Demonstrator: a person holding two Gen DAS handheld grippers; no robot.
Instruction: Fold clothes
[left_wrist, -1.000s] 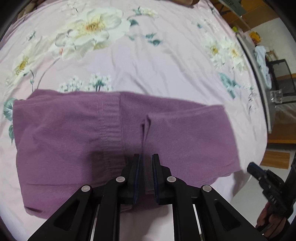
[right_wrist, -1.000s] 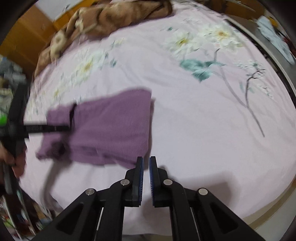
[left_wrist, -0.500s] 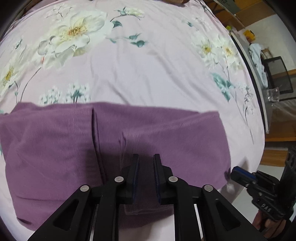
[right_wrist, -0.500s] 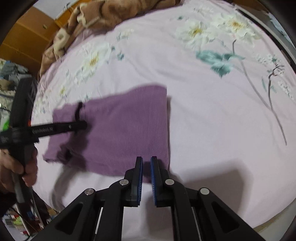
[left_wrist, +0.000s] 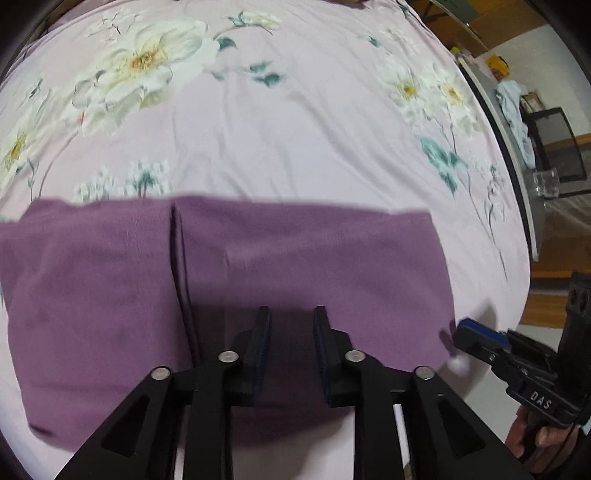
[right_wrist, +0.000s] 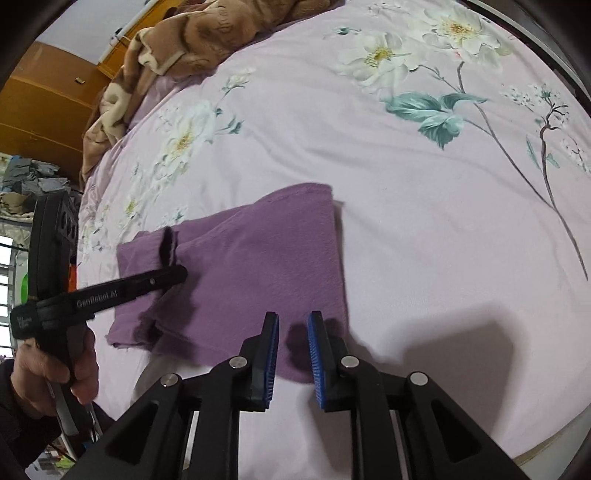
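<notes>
Both tongs — left (left_wrist: 288, 325) and right (right_wrist: 292, 328) — are opening, narrow gaps empty; the shirt (left_wrist: 295, 258) beneath them now lies flat — fold laid.

Left gripper (left_wrist: 291, 321) points down over a folded purple garment (left_wrist: 314, 258) lying flat on a pink floral bedsheet (left_wrist: 295, 129); its jaws are opening, with nothing pinched between them. Right gripper (left_wrist: 469, 328), held in a hand (left_wrist: 539, 439), sits beside the garment's right edge.
</notes>
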